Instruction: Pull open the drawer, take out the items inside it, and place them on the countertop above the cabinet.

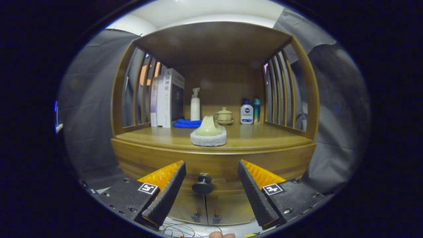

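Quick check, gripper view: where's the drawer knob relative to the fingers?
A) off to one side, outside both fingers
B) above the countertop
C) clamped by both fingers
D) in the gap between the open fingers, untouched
D: the drawer knob sits centred in the gap of the open gripper, with clear space to each finger, below the countertop.

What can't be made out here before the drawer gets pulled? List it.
- Drawer contents: hidden behind its closed front, gripper view.
- Knob: in the gap of the open gripper; how far ahead of the fingertips cannot be judged.
- Bottles at the back of the countertop: too small to identify.
- Lower cabinet doors: partly covered by the fingers.
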Tool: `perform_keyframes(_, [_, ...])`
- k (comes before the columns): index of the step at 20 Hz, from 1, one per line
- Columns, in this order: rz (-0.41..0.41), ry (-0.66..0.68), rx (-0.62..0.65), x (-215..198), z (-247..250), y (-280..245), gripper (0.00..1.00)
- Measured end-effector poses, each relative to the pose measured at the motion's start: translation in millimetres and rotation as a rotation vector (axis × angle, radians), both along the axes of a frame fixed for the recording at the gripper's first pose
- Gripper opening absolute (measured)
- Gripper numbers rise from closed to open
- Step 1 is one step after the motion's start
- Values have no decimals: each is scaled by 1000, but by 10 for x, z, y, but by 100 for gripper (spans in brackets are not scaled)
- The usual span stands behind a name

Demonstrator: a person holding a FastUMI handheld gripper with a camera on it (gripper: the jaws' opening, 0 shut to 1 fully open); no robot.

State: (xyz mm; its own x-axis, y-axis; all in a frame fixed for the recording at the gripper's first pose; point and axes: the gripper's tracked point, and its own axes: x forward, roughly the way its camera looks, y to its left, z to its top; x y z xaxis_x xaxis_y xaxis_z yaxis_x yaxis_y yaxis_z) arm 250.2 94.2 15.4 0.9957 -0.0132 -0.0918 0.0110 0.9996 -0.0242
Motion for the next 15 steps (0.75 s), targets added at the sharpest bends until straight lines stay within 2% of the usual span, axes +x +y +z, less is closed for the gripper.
perform_keyframes(2, [35,-17,-15,-468,65,-96,100])
perform_keyframes(6, [40,-33,-20,-1428,31,-455,100])
perform_keyframes(9, [56,-78,-14,-1983,39,-646,100])
perform_keyframes(11, [48,-129,-69,-2184,69,-766,100])
perform_keyframes(15, [110,-151,-52,-2286,186,-634,100])
